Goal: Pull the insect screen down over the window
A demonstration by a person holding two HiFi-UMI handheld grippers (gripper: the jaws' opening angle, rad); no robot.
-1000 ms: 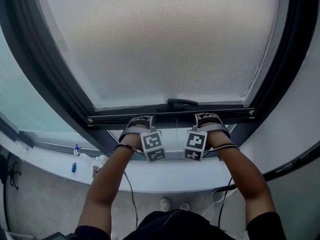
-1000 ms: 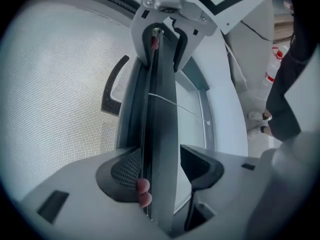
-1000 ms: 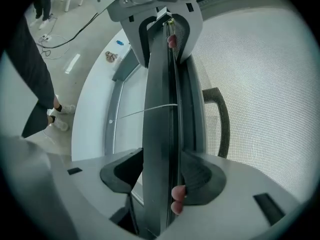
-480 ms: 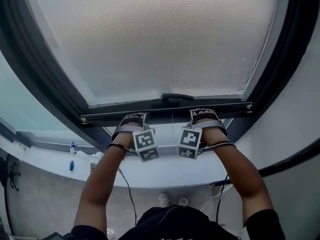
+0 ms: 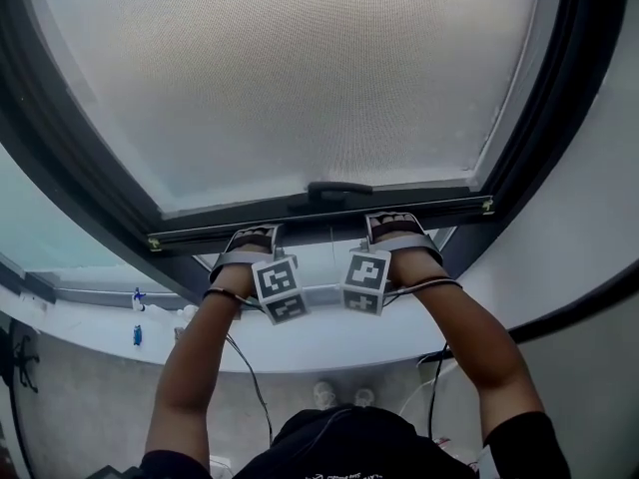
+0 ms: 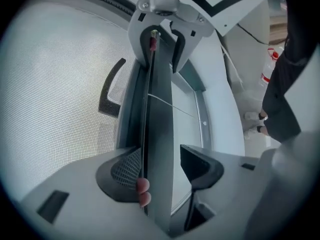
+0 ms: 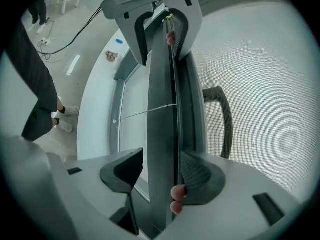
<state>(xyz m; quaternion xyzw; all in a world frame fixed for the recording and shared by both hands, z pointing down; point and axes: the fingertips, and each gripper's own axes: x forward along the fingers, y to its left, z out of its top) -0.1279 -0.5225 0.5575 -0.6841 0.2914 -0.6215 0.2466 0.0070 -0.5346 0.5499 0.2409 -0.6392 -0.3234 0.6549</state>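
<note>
The insect screen (image 5: 300, 78) fills nearly the whole opening of the dark window frame (image 5: 70, 178), its pale mesh stretched flat and evenly lit from outside. Its dark bottom bar (image 5: 319, 216) runs across just above the lower edge of the opening, with a curved handle (image 5: 339, 189) at its middle. A strip of bare glass shows beneath the bar.

We hold the left tool (image 5: 250, 236) and the right tool (image 5: 392, 223) on either side of the handle, both hooked over that bar. In each gripper view the bar stands between the jaws. The jaw on the mesh side lies against it, while the room-side jaw stands a little off, so neither tool pinches the bar.

Below the window a white sill (image 5: 319, 339) curves across the room. A few small items, some blue, sit on it near its left end (image 5: 137, 333). Under the sill lies a grey speckled floor (image 5: 80, 407). Thin cables (image 5: 252, 372) hang from our wrists towards it.
</note>
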